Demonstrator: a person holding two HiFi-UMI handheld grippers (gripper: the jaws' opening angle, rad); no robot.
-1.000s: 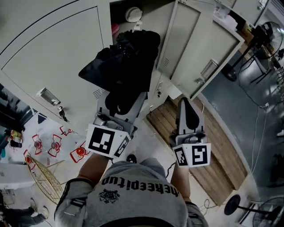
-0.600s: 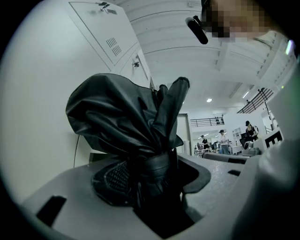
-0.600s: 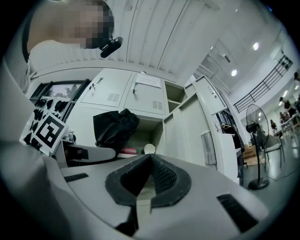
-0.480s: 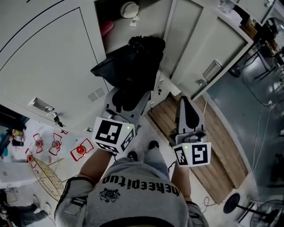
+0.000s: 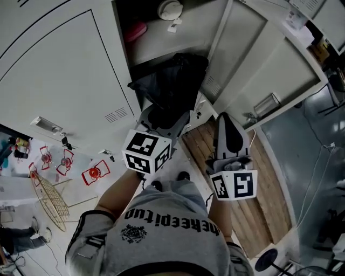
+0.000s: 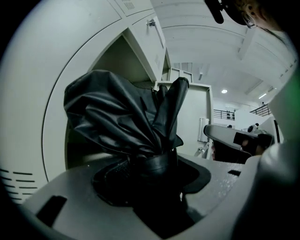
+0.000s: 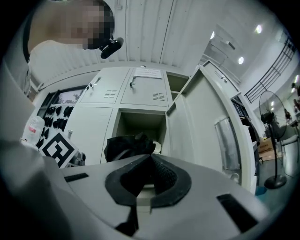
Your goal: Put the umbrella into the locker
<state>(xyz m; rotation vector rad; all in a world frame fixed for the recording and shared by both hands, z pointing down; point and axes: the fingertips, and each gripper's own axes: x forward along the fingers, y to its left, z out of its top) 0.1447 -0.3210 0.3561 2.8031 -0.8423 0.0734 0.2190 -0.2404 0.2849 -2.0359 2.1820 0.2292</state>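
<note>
A folded black umbrella is clamped at its lower end in my left gripper, which is shut on it. Its crumpled canopy stands up from the jaws, and its top reaches the mouth of the open locker compartment. In the right gripper view the umbrella shows in front of that dark opening. My right gripper hangs to the right, below the opened door; its tips meet with nothing between them.
Inside the compartment lie a white round thing and a pink thing. Shut locker doors fill the left. A wooden pallet strip lies under the right gripper. Red objects and a wire rack sit on the floor at left.
My left gripper has carried the umbrella forward and lower, from in front of the lockers to the open compartment's mouth. The right gripper has shifted a little beside the door.
</note>
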